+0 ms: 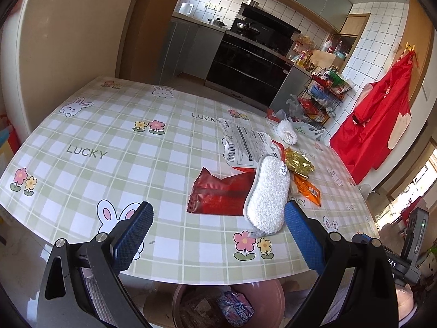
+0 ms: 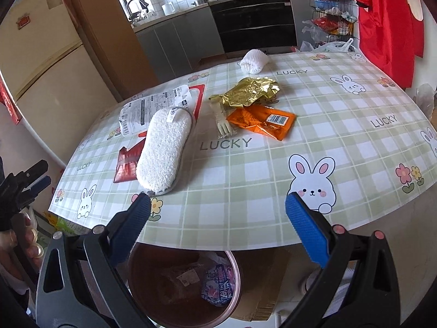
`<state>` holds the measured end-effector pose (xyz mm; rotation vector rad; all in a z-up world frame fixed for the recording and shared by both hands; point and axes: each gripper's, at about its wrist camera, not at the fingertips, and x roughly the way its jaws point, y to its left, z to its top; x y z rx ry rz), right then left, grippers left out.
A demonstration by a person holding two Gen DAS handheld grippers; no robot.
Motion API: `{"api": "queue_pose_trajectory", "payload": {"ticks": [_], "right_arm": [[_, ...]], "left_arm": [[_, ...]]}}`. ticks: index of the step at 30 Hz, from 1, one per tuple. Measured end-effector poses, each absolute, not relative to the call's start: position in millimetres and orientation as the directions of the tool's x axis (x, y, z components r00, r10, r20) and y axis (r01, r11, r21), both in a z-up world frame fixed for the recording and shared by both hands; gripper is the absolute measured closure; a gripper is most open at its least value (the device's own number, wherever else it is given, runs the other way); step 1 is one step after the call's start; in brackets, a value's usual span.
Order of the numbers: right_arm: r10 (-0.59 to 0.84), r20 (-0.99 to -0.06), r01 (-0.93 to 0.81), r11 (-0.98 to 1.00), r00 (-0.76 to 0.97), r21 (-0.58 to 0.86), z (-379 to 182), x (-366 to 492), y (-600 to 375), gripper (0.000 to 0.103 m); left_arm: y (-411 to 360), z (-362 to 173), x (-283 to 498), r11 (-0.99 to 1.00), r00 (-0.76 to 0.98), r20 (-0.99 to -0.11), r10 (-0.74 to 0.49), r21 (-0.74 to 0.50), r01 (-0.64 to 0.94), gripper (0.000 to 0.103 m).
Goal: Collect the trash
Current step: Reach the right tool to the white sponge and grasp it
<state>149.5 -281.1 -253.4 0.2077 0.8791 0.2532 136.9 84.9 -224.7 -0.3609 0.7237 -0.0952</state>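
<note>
Trash lies on a checked table [image 1: 109, 147] [image 2: 341, 142]: a red wrapper [image 1: 221, 195] [image 2: 127, 162], a white printed packet [image 1: 244, 145] [image 2: 153, 108], a gold foil wrapper [image 1: 299, 162] [image 2: 251, 91], an orange wrapper [image 1: 308, 190] [image 2: 262, 121], a plastic fork [image 2: 223, 125] and white foam netting [image 1: 286, 131] [image 2: 252, 60]. A white sponge pad [image 1: 266, 194] [image 2: 164, 150] rests across the red wrapper. My left gripper [image 1: 218, 229] is open at the near edge, just short of the pad. My right gripper [image 2: 218, 218] is open over the table edge, empty.
A pink bin [image 1: 229, 303] [image 2: 185, 281] stands under the table's near edge with a colourful wrapper inside. A fridge [image 1: 54, 43] stands left. Kitchen counter and oven [image 1: 245, 63] lie beyond. A red garment [image 1: 382, 114] hangs at right, by a wire rack [image 1: 322, 95].
</note>
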Motion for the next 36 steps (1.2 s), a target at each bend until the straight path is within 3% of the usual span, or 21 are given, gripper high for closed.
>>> {"api": "queue_pose_trajectory", "payload": {"ticks": [11, 19, 31, 35, 36], "right_arm": [[0.347, -0.77, -0.192, 0.938, 0.535, 0.289, -269.6, 205.6, -216.4, 0.006], [0.35, -0.798, -0.121, 0.934, 0.49, 0.336, -290.7, 258.8, -162.6, 0.006], [0.195, -0.869, -0.031, 0.979, 0.455, 0.203, -323.9, 294.8, -131.2, 0.006], [0.279, -0.85, -0.048, 0.956, 0.446, 0.288, -327.1, 292.7, -138.4, 0.007], [0.28, -0.848, -0.054, 0.956, 0.45, 0.287, -326.1, 291.8, -140.1, 0.013]], "left_arm": [[97.7, -252.7, 162.9, 0.932, 0.706, -0.678, -0.203, -0.354, -0.073, 0.009], [120.5, -273.7, 170.4, 0.918, 0.687, -0.699, -0.197, -0.377, -0.121, 0.009], [141.5, -295.9, 175.2, 0.903, 0.66, -0.726, -0.193, -0.395, -0.17, 0.009], [138.7, -299.4, 175.6, 0.901, 0.653, -0.729, -0.205, -0.401, -0.166, 0.009], [137.0, -300.0, 175.8, 0.902, 0.651, -0.73, -0.206, -0.399, -0.162, 0.009]]}}
